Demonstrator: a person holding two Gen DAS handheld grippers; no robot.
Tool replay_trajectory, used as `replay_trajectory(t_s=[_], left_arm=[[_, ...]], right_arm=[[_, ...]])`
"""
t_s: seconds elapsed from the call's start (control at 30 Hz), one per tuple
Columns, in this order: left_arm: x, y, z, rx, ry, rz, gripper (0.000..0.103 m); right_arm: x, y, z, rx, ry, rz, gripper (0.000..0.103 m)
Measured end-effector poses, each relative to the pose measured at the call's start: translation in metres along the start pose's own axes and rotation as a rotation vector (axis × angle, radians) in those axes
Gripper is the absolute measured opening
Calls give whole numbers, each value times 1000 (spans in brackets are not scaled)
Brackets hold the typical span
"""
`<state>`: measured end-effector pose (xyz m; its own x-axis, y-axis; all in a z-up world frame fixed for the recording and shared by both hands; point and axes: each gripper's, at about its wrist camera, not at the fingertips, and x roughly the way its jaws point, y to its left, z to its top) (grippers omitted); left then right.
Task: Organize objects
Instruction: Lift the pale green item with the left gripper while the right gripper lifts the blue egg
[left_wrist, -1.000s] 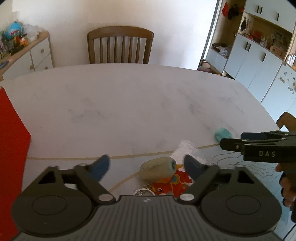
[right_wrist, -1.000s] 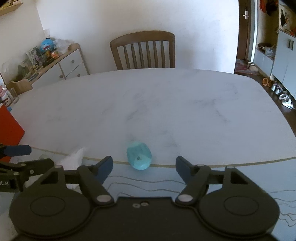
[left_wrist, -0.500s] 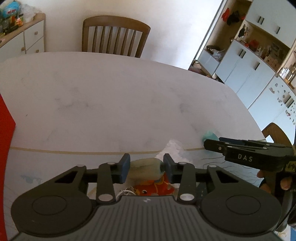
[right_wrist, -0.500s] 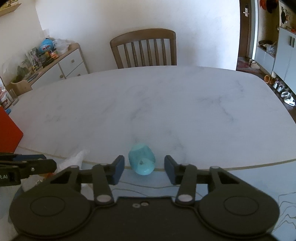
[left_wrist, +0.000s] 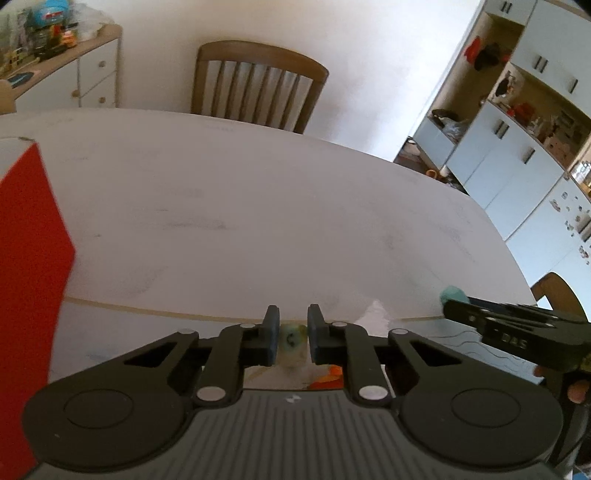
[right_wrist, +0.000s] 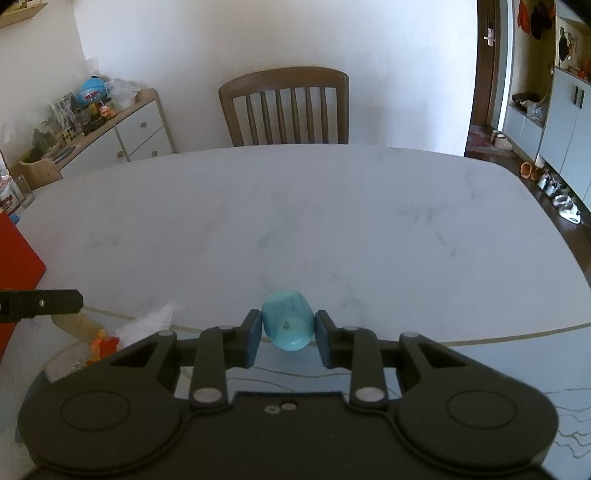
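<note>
"DAS" — right hand-held gripper (left_wrist: 452, 304)

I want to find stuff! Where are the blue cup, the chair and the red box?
blue cup (right_wrist: 286, 323): right wrist view, its side.
chair (right_wrist: 284, 79): right wrist view, top rail.
red box (left_wrist: 26, 258): left wrist view, its red face.

Both fisheye cameras sat just behind their own gripper fingers, low over the near edge of the white table (right_wrist: 332, 206), looking forward and down across it toward the wooden chair (right_wrist: 284, 107) at the far edge. The left view was rolled and faced the far right corner and the cabinets (left_wrist: 517, 147). Both views shared the tabletop, the chair (left_wrist: 258, 92) and the drawer unit (right_wrist: 140, 129), and each caught the other gripper at its side edge.
</note>
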<state>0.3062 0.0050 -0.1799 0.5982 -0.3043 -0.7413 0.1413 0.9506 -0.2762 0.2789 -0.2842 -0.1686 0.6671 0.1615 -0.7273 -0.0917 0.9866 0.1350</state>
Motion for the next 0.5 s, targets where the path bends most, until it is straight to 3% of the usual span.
replay_trajectory(t_s=[0.5], left_arm=[[-47, 9, 1, -13, -21, -23, 15]], right_arm=[[-54, 27, 1, -28, -30, 29, 29]])
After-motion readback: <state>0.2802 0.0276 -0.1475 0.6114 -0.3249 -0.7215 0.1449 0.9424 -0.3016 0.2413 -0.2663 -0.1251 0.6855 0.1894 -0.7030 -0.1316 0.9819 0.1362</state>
